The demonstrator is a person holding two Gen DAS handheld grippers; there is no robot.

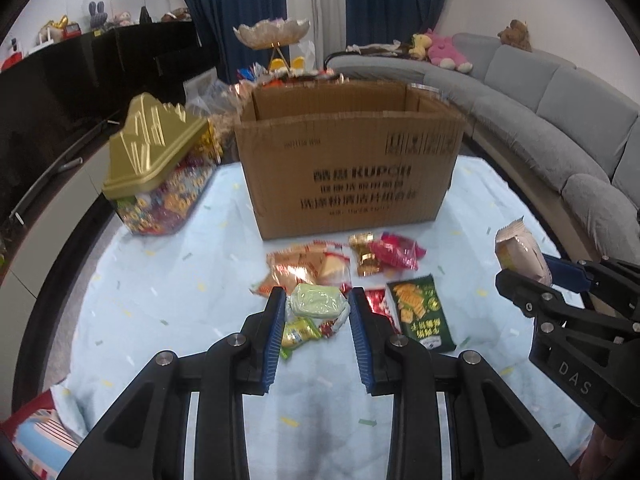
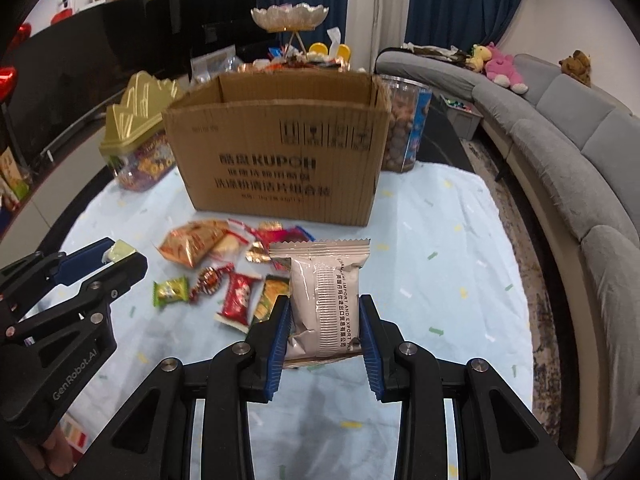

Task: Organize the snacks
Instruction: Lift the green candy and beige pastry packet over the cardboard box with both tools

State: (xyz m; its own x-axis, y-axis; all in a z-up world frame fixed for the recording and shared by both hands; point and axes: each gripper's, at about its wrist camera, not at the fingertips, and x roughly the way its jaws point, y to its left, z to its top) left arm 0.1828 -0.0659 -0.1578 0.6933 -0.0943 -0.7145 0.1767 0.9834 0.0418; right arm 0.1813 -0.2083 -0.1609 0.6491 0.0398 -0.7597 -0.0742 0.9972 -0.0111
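An open cardboard box (image 1: 348, 168) (image 2: 280, 160) stands at the back of the pale blue table cloth (image 1: 160, 280). In front of it lie several loose snack packets (image 1: 320, 264) (image 2: 208, 264). My left gripper (image 1: 318, 306) is shut on a pale green wrapped snack (image 1: 316, 300), held above the cloth. My right gripper (image 2: 324, 320) is shut on a silver-white pouch (image 2: 324, 296), upright between its pads. That pouch (image 1: 520, 252) and the right gripper (image 1: 532, 280) show at the right edge of the left wrist view. The left gripper (image 2: 120, 258) shows at the left of the right wrist view.
A gold-lidded candy tub (image 1: 156, 172) (image 2: 136, 140) stands left of the box. A clear jar of brown snacks (image 2: 404, 128) stands to its right. Behind it are a tiered dish (image 2: 290, 20) and more snacks. A grey sofa (image 2: 560, 152) curves along the right.
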